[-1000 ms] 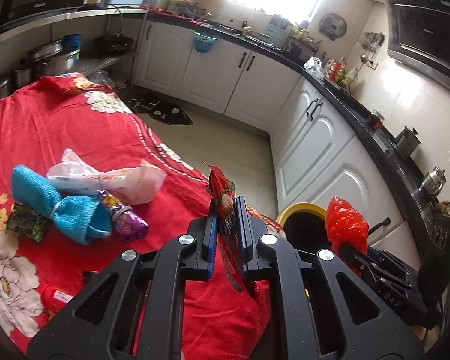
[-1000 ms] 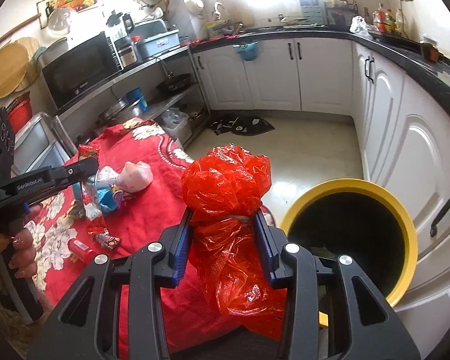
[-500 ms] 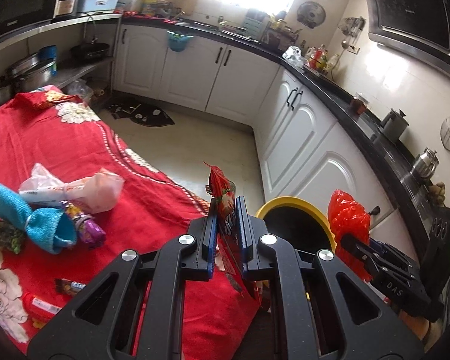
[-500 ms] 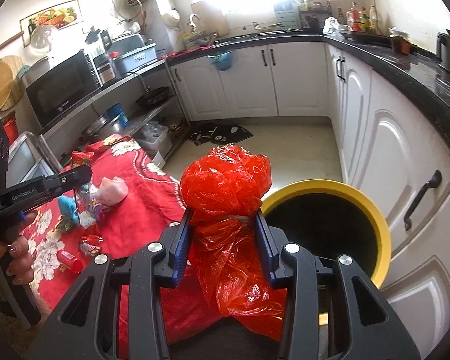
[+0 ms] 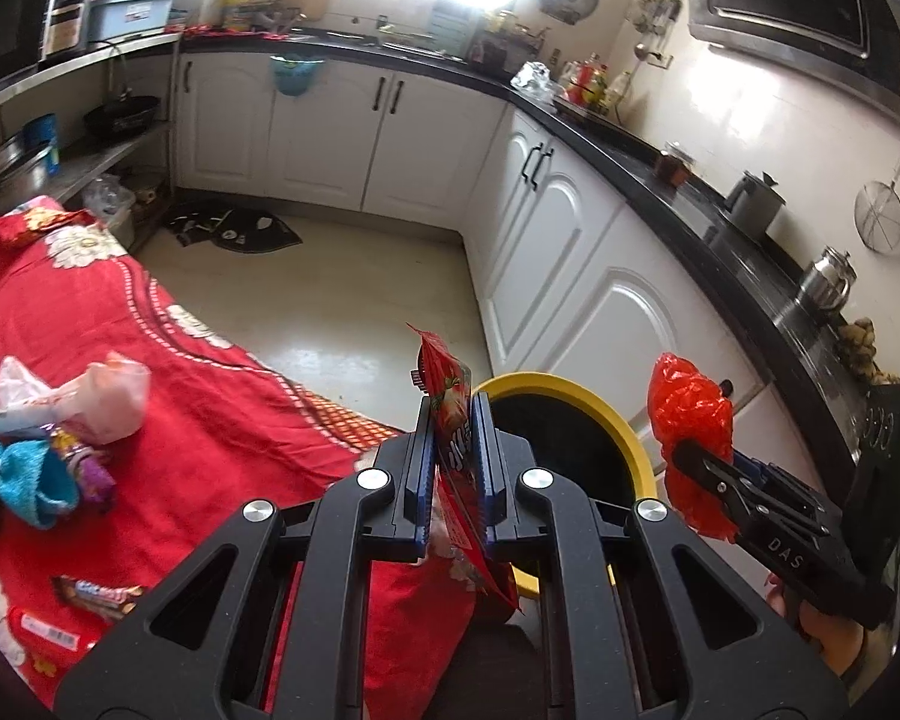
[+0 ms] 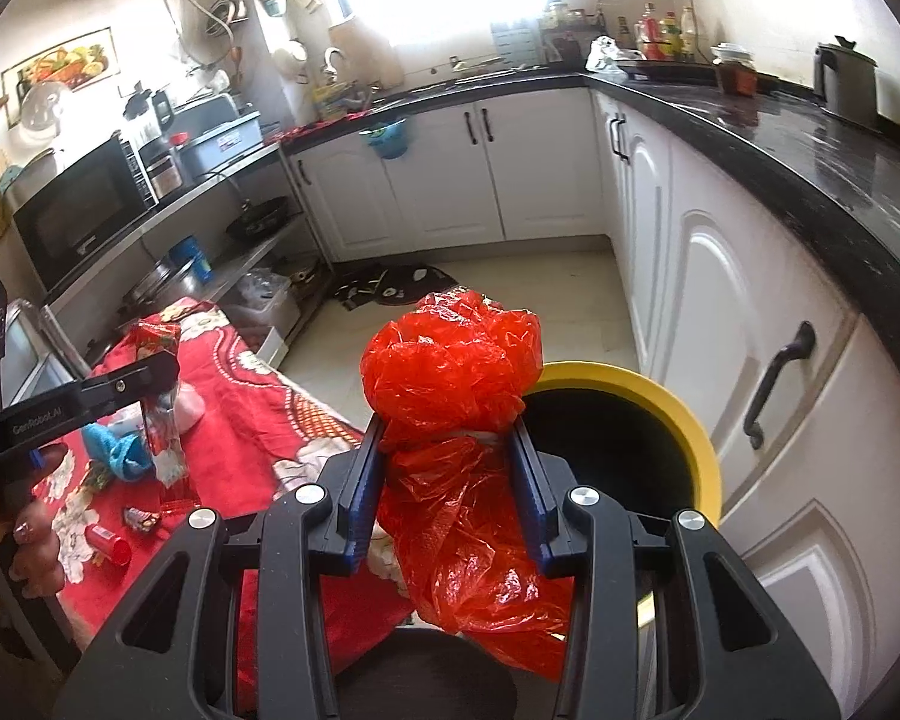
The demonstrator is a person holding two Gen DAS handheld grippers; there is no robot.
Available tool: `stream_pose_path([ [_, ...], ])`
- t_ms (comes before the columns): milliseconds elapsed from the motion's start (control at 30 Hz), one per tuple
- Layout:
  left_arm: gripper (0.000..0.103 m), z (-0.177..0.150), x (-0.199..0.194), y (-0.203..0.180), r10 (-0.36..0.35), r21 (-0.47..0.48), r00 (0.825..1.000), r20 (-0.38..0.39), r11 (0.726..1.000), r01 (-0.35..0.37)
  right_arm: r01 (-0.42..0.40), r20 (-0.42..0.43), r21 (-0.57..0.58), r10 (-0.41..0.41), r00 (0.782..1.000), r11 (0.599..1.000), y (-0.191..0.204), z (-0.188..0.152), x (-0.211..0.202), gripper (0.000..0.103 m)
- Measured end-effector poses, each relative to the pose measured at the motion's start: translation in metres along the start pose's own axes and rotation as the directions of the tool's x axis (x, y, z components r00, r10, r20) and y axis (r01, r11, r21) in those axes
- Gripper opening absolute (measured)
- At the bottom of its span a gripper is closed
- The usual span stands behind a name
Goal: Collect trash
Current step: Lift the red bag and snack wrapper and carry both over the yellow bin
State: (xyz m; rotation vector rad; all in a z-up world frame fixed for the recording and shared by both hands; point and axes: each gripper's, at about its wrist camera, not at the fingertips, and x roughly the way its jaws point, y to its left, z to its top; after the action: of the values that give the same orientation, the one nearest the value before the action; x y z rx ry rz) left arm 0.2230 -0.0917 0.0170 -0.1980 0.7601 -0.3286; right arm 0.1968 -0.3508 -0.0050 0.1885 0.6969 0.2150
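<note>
a red snack wrapper [image 5: 455, 420] is being pinched flat between the closed blue pads of the left gripper [image 5: 455, 450], its top edge sticking up above the fingertips and its lower end hanging below them. a crumpled red plastic bag [image 6: 450, 372] is being clamped at its waist by the right gripper [image 6: 450, 462], a bunched ball bulging above the pads and the loose rest drooping beneath. both loads are being held near the yellow-rimmed bin [image 6: 684, 414], which is standing on the floor just right of the red floral cloth [image 5: 210, 420] and close to the white cabinets [image 6: 720, 276]. on the cloth to the left, a pink plastic bag [image 5: 108, 402], a blue cloth [image 5: 24, 474], a purple wrapper [image 5: 93, 471] and a chocolate bar wrapper [image 5: 99, 593] are being left lying.
</note>
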Motion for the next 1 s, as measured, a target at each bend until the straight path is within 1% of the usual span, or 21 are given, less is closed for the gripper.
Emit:
stream_pose_path([
  [267,0.007,-0.002,0.022,-0.027,-0.040,0.053,0.999,-0.030,0.998,0.041,0.040,-0.002,0.037,-0.039,0.999,0.999,-0.021,-0.001,0.005,0.038],
  [600,0.007,-0.003,0.056,-0.049,-0.069,0.096,0.994,-0.082,0.992,0.077,0.084,-0.025,0.077,-0.082,0.996,0.994,-0.045,-0.011,0.022,0.039],
  [767,0.007,-0.005,0.074,-0.060,-0.078,0.117,0.990,-0.117,0.989,0.091,0.098,-0.042,0.096,-0.095,0.995,0.990,-0.055,-0.018,0.033,0.039],
  [1000,0.007,-0.009,0.095,-0.066,-0.090,0.118,0.984,-0.157,0.987,0.109,0.101,-0.068,0.103,-0.094,0.993,0.990,-0.060,-0.024,0.049,0.040],
])
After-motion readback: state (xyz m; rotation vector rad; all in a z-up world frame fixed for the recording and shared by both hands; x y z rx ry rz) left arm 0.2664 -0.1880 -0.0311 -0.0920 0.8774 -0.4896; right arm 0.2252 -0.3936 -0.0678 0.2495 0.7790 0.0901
